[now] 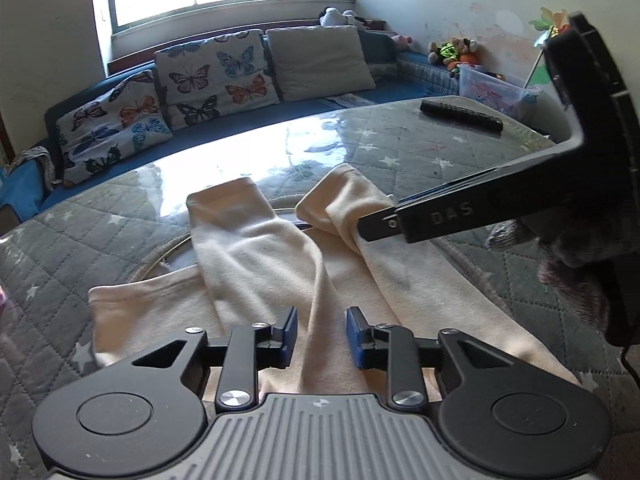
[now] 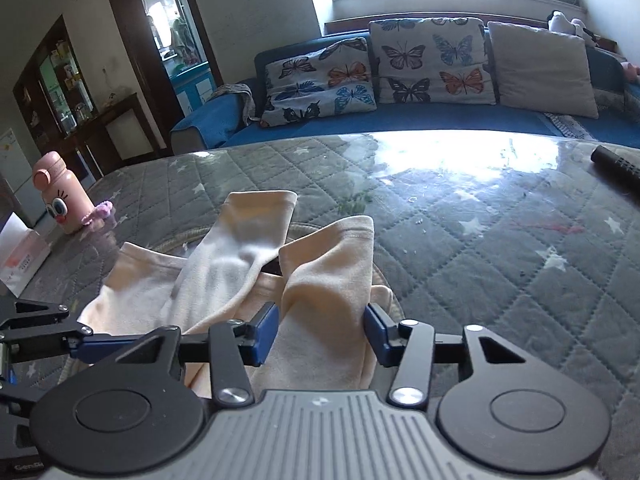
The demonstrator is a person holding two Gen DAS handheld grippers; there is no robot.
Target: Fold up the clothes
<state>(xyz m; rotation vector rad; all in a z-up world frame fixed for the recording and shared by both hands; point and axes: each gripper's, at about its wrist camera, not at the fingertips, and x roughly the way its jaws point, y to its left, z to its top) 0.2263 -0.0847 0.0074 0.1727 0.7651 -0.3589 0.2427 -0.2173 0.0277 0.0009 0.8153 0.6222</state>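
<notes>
Cream garment [image 1: 256, 264] — grey star-quilted cover [image 2: 500, 248], butterfly-print cushions [image 2: 432, 64], pink bottle [image 2: 60, 196].

Soft matt cream cloth garment [image 1: 280, 264] on glossy quilted table cover [image 1: 120, 240]

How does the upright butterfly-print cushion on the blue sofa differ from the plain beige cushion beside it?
The upright butterfly-print cushion is covered in coloured butterflies; the plain beige cushion has no pattern. The butterfly-print cushion has a crease across its middle, while the beige cushion's face is smooth. Both lean upright against the back of the blue sofa, side by side.
</notes>
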